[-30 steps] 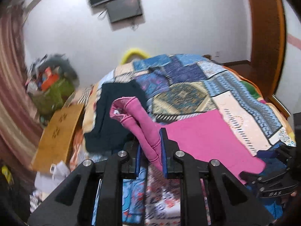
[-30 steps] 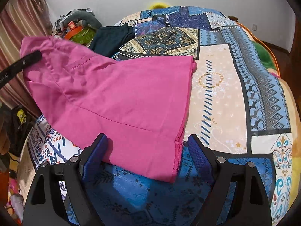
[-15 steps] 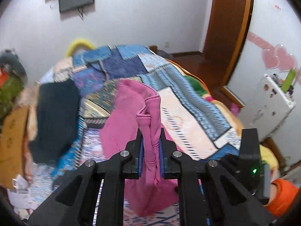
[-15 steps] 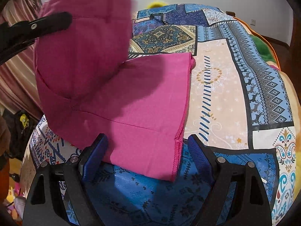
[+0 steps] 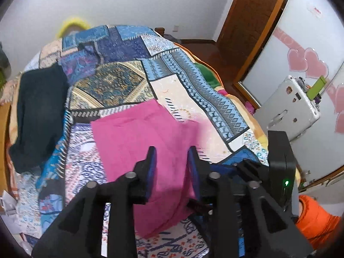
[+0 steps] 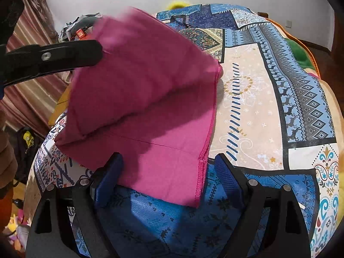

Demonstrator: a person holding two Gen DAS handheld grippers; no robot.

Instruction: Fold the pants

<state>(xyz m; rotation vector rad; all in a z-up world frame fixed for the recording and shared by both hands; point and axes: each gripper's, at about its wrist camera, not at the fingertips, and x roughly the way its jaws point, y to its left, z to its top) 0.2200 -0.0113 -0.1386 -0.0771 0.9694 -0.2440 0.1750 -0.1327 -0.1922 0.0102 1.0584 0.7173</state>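
Mid-fold — the left gripper [image 5: 171,158], fingers parted, lets the pink pants [image 6: 150,111] drop; the right gripper [image 6: 167,172] sits wide open, empty. Next: smooth, then fold again.

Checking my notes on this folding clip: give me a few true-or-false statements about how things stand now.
1. The left hand-held gripper is open. True.
2. The pink pants lie on a bare wooden floor. False: they lie on a patchwork bedspread.
3. The right hand-held gripper is shut on the pants. False: it is open.
4. A dark garment lies on the bed apart from the pants. True.
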